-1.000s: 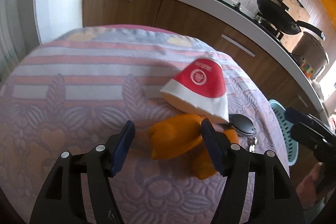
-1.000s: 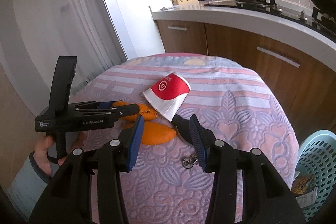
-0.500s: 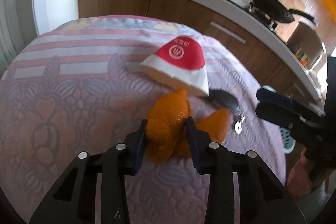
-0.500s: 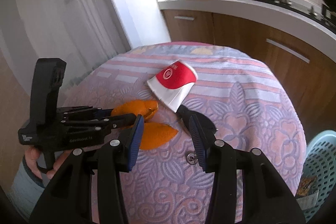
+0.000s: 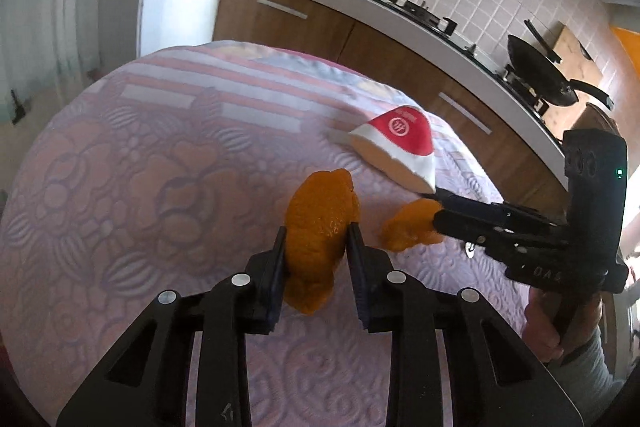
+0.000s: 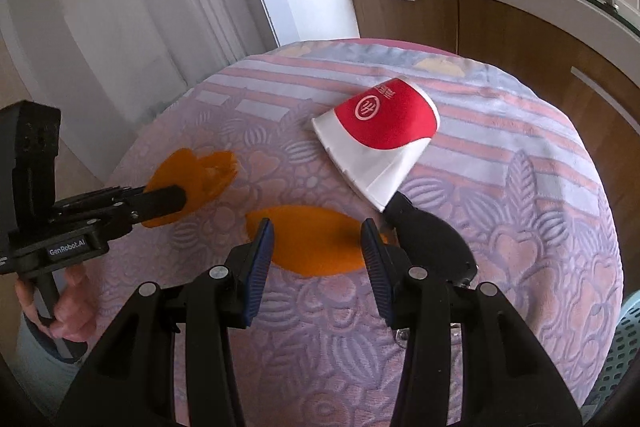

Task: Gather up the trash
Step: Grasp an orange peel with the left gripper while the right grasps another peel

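Observation:
My left gripper (image 5: 316, 239) is shut on an orange peel (image 5: 320, 215) and holds it lifted off the patterned tablecloth (image 5: 140, 187); it shows at the left of the right wrist view (image 6: 196, 179). A second orange peel (image 6: 312, 243) lies flat on the cloth, and my right gripper (image 6: 316, 247) is open with its fingers either side of it, just above. A flattened red-and-white paper cup (image 6: 380, 135) lies beyond the peel, also in the left wrist view (image 5: 400, 143).
A black key fob with keys (image 6: 432, 243) lies right of the flat peel. A light-blue plastic basket (image 6: 616, 355) stands by the table's right edge. Kitchen counter and cabinets (image 5: 360, 23) run behind the round table.
My left gripper closed on the first orange peel and lifted it leftwards. My right gripper moved down and forward over the second peel, still open.

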